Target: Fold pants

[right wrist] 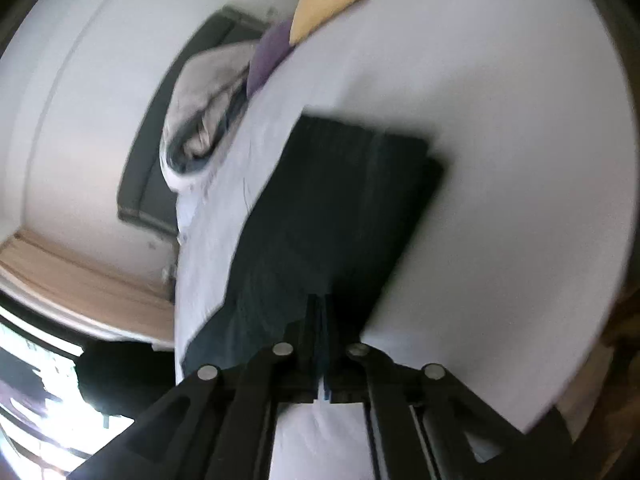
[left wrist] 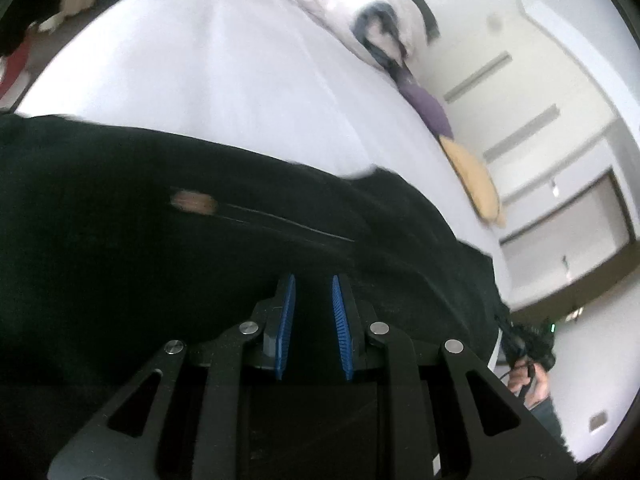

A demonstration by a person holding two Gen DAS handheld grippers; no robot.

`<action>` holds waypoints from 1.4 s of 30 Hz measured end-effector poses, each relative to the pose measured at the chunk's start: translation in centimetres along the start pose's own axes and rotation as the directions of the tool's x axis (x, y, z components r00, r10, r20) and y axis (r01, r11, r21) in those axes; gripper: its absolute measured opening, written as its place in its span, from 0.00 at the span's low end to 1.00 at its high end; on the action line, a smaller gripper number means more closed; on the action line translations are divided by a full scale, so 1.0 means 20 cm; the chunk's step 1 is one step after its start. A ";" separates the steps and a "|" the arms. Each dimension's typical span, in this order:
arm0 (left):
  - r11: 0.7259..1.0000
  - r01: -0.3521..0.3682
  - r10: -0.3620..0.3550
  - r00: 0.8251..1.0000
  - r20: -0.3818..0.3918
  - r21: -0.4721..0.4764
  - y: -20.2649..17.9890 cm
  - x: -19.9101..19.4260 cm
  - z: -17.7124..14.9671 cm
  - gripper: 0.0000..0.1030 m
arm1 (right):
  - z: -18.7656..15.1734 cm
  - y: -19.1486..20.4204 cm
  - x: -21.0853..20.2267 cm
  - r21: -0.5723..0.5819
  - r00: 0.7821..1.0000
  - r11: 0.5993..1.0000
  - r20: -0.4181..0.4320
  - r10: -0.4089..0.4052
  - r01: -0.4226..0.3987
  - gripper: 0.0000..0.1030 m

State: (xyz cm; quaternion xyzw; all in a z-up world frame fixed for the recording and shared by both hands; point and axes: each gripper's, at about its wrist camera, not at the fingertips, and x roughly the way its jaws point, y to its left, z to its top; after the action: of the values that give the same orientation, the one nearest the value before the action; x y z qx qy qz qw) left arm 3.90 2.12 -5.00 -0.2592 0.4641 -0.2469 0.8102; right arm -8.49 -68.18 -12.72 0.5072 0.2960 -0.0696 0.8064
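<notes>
Black pants (left wrist: 180, 248) lie on a white bed (left wrist: 208, 80), with a small tan label (left wrist: 194, 203) on them. My left gripper (left wrist: 314, 280) is over the pants, its blue pads (left wrist: 288, 320) a little apart with dark cloth between them; I cannot tell if it grips. In the right wrist view the pants (right wrist: 340, 200) stretch away across the bed (right wrist: 500, 160), their far end squared off. My right gripper (right wrist: 322, 300) is shut on the near edge of the pants.
A rumpled white duvet (left wrist: 360, 8), a purple cushion (left wrist: 428, 108) and a yellow cushion (left wrist: 476, 180) lie along the bed's far side. The person's other hand with its gripper (left wrist: 528, 352) shows at right. A dark doorway (right wrist: 152, 184) and bright window (right wrist: 32, 400) show left.
</notes>
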 end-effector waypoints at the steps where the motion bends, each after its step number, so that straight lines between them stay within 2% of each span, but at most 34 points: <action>1: 1.000 0.000 0.001 1.000 0.018 -0.025 0.07 -0.05 0.01 0.18 | 0.01 -0.03 -0.05 0.026 1.000 1.000 0.024 -0.003 0.003 0.28; 2: 0.999 -0.001 0.003 0.999 0.036 -0.042 0.11 -0.10 0.02 0.18 | 0.03 -0.04 -0.10 0.036 0.999 0.999 0.047 0.000 -0.002 0.40; 3: 0.998 -0.014 0.017 0.998 0.058 -0.055 0.15 -0.15 0.03 0.18 | 0.02 -0.01 -0.14 0.036 0.998 0.999 0.063 0.002 -0.005 0.57; 4: 0.997 -0.042 0.047 0.996 0.079 -0.070 0.18 -0.20 0.04 0.18 | 0.02 -0.01 -0.18 0.041 0.996 0.999 0.093 0.008 -0.012 0.62; 8: 0.987 -0.096 0.113 0.985 0.130 -0.131 0.20 -0.32 0.08 0.18 | -0.02 -0.03 -0.24 0.093 0.993 0.994 0.114 0.044 -0.055 0.62; 11: 0.995 -0.051 0.061 0.991 0.121 -0.089 0.08 -0.29 0.10 0.18 | 0.00 -0.08 -0.21 0.116 0.995 0.991 0.090 0.053 -0.063 0.62; 12: 0.997 -0.027 0.034 0.993 0.111 -0.067 0.02 -0.26 0.10 0.18 | -0.05 -0.11 -0.23 0.122 0.996 0.991 0.079 0.049 -0.058 0.62; 16: 0.995 0.096 -0.096 0.995 0.015 -0.017 -0.23 -0.05 0.06 0.18 | -0.05 -0.16 -0.23 0.148 0.995 0.987 0.089 0.054 -0.067 0.62; 21: 0.984 0.167 -0.157 0.979 -0.128 0.069 -0.52 0.26 -0.03 0.18 | -0.04 -0.18 -0.19 0.171 0.991 0.981 0.108 0.074 -0.092 0.62; 23: 0.982 0.161 -0.142 0.973 -0.180 0.096 -0.59 0.38 -0.06 0.18 | -0.04 -0.17 -0.16 0.177 0.991 0.980 0.116 0.069 -0.089 0.60; 25: 0.985 0.150 -0.129 0.967 -0.219 0.083 -0.59 0.47 -0.07 0.18 | -0.06 -0.18 -0.15 0.198 0.988 0.975 0.132 0.078 -0.103 0.57; 29: 0.983 0.176 -0.159 0.954 -0.254 0.045 -0.58 0.53 -0.08 0.18 | -0.07 -0.20 -0.16 0.215 0.986 0.971 0.151 0.075 -0.107 0.48; 30: 0.983 0.177 -0.158 0.952 -0.260 0.050 -0.56 0.53 -0.07 0.18 | -0.07 -0.20 -0.15 0.216 0.986 0.971 0.152 0.073 -0.105 0.42; 31: 0.983 0.176 -0.156 0.952 -0.265 0.054 -0.55 0.53 -0.07 0.18 | -0.06 -0.20 -0.14 0.219 0.986 0.971 0.153 0.066 -0.099 0.32; 32: 0.982 0.183 -0.166 0.949 -0.267 0.041 -0.52 0.54 -0.08 0.18 | -0.07 -0.20 -0.13 0.221 0.986 0.971 0.154 0.062 -0.096 0.26; 33: 0.980 0.198 -0.187 0.946 -0.266 0.017 -0.49 0.54 -0.08 0.18 | -0.06 -0.21 -0.11 0.228 0.987 0.970 0.150 0.057 -0.091 0.13; 34: 0.977 0.212 -0.206 0.943 -0.263 -0.003 -0.44 0.51 -0.09 0.18 | -0.07 -0.22 -0.10 0.234 0.988 0.968 0.148 0.053 -0.087 0.07; 36: 0.972 0.232 -0.232 0.938 -0.259 -0.030 -0.39 0.50 -0.09 0.18 | -0.07 -0.23 -0.09 0.246 0.987 0.965 0.149 0.052 -0.088 0.06; 42: 0.974 0.227 -0.221 0.941 -0.255 -0.007 -0.40 0.51 -0.09 0.18 | -0.11 -0.18 -0.08 0.227 0.986 0.972 0.168 0.019 -0.057 0.05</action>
State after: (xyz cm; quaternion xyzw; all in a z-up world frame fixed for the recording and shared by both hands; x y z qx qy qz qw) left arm 5.65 -10.74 -6.85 -0.2677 0.5288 -0.3737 0.7135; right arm -12.18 -68.29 -15.29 0.5958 0.2084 -0.1297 0.7647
